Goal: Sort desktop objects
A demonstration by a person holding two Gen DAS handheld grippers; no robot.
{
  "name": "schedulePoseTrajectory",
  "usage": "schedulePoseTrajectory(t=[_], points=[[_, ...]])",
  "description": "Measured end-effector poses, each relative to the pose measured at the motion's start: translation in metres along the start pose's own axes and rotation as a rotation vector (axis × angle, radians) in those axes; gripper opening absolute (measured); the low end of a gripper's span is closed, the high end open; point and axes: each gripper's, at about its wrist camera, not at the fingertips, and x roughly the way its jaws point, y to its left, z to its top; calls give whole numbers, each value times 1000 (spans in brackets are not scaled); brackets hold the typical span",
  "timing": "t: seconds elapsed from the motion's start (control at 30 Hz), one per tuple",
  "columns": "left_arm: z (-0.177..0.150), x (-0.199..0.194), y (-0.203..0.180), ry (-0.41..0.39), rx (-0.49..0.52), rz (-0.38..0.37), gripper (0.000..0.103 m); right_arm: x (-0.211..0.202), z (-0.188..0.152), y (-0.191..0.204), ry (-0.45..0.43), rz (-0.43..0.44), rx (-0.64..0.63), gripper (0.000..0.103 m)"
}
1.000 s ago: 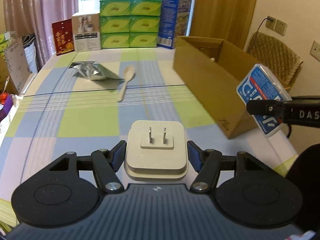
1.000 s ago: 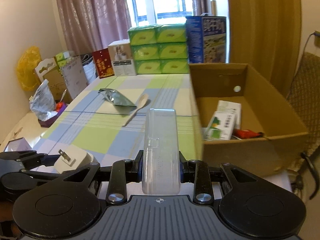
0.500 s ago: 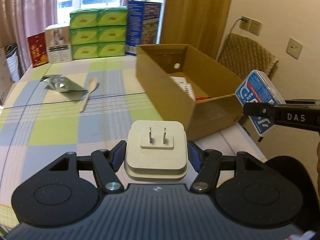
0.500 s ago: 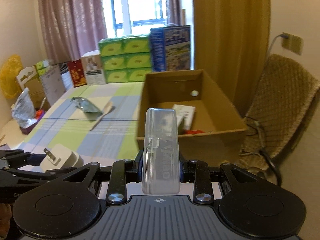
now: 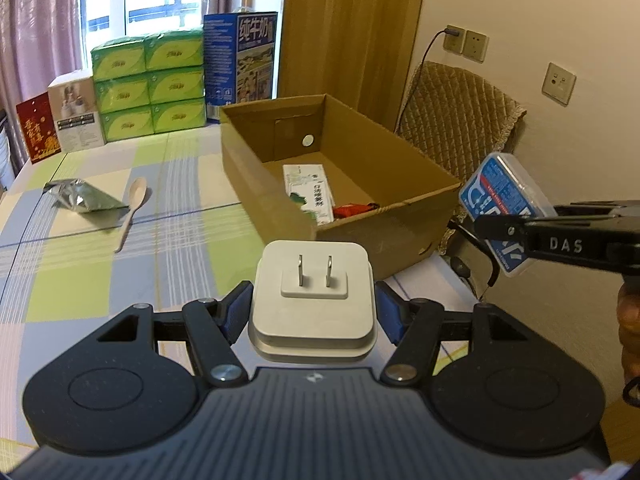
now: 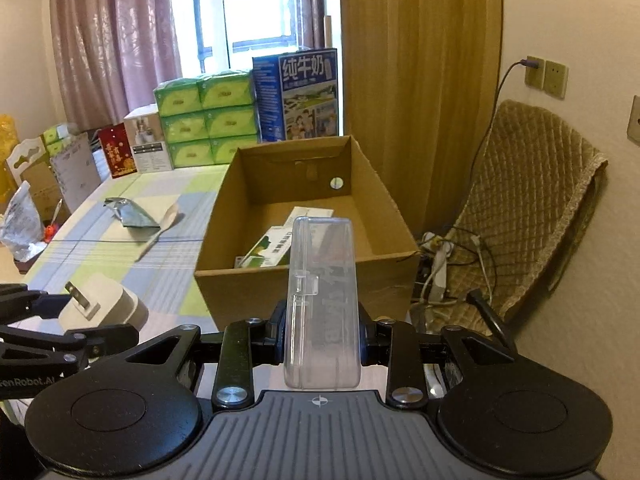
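Both hands are loaded right now. The left gripper is clamped on a white plug adapter, prongs facing up, held above the near edge of the checkered tabletop. The right gripper is squeezed tight on a clear plastic case with a blue label, standing upright between the fingers, just short of the near wall of the open cardboard box. The box sits at the tabletop's right edge and already has a green-and-white carton and a small red item in it. Still out on the tabletop, well left of the box: a silver foil pouch with a pale spoon just beside it.
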Motion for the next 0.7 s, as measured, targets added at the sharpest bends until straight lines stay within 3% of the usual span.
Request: schedulePoseTrajectory(t=[0.7], points=[[41,15,-6,-14,12,-27,60,18,29,-6,15,-18,-54,28]])
